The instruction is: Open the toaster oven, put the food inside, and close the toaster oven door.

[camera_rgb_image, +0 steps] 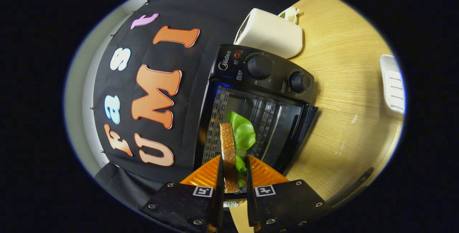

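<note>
The view is rolled sideways. My gripper (233, 168) is shut on the food (229, 147), a slice of brown bread with green lettuce (243, 131) against it, held edge-on between both fingers. The food's far end reaches toward the mouth of the black toaster oven (258, 82). The oven's door (299, 136) hangs open and the wire rack (261, 118) shows inside. Two knobs (259, 66) sit on its control panel.
The oven stands on a light wooden table (344, 93) against the booth's black cloth wall. A cream toaster (270, 32) stands beside the oven's control end. A white ribbed object (392, 84) lies farther out on the table.
</note>
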Available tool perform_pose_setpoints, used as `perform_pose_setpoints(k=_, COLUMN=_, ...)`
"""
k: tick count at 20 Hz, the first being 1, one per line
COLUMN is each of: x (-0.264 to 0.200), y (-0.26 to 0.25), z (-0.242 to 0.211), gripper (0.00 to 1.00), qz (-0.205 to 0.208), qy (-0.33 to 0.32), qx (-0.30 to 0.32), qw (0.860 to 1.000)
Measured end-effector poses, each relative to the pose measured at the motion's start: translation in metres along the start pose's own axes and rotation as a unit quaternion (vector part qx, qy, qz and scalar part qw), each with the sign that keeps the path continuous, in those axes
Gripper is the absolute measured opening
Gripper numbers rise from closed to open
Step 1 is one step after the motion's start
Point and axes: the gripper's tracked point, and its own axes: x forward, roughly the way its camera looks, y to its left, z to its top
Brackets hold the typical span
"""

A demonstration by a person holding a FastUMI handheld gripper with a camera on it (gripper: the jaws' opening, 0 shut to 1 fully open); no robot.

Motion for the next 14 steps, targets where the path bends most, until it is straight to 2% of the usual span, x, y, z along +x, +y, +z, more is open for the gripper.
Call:
perform_pose_setpoints(k=5, x=0.031, y=-0.011, z=-0.005, gripper=0.3, qz=-0.036, qy=-0.032, qx=0.038, qw=0.998)
perform_pose_setpoints(k=9, x=0.045, y=-0.004, z=-0.004, gripper=0.39, qz=-0.042, qy=-0.043, qx=0.071, qw=0.996)
perform_pose_setpoints(k=10, x=0.044, y=-0.002, z=-0.005, gripper=0.47, qz=-0.046, qy=-0.044, qx=0.064, qw=0.996)
perform_pose_setpoints(k=11, x=0.044, y=-0.005, z=-0.007, gripper=0.51, qz=-0.054, qy=-0.043, qx=0.053, qw=0.996)
perform_pose_setpoints(k=14, x=0.044, y=-0.01, z=-0.016, gripper=0.77, qz=-0.072, qy=-0.034, qx=0.049, qw=0.996)
